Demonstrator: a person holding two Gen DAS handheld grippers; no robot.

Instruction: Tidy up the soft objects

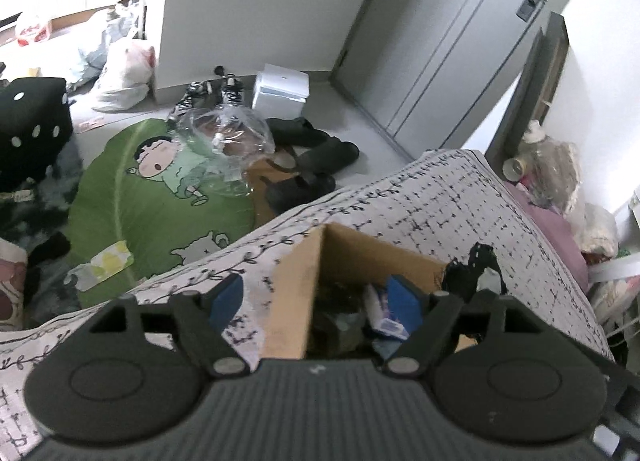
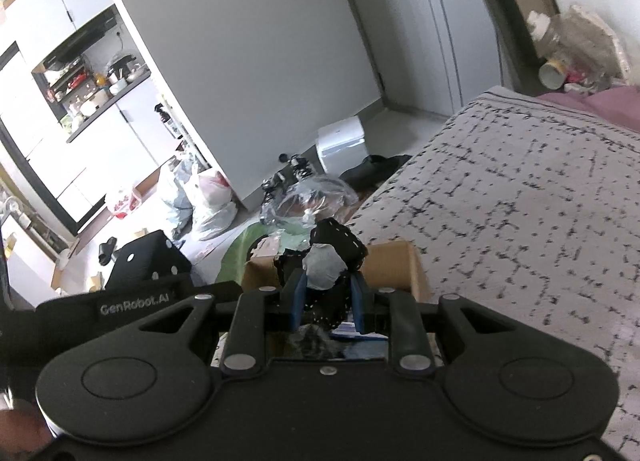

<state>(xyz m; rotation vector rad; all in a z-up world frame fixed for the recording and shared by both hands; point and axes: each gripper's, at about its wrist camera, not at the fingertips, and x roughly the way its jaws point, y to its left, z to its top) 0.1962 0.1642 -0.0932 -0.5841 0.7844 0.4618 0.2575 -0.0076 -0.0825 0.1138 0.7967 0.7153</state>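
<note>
A brown cardboard box (image 1: 292, 281) stands open on the bed's patterned white cover (image 1: 420, 201). It holds dark soft items and a blue-and-white packet (image 1: 390, 313). My left gripper (image 1: 316, 287) hangs above the box, open, with nothing pressed between its blue pads (image 1: 226, 297). My right gripper (image 2: 329, 281) is shut on a black cloth piece with white dotted stitching and a grey patch (image 2: 326, 261). It holds that piece just above the near side of the box (image 2: 394, 261). The same cloth (image 1: 474, 271) shows at the box's right corner in the left wrist view.
Beside the bed on the floor lie a green cartoon cushion (image 1: 160, 197), a clear plastic bag (image 1: 224, 133), black shoes (image 1: 320, 157), a white box (image 1: 280, 91) and a black dotted cube (image 1: 32, 121). A purple pillow (image 1: 556, 229) and bagged clutter (image 1: 552, 165) fill the bed's right end.
</note>
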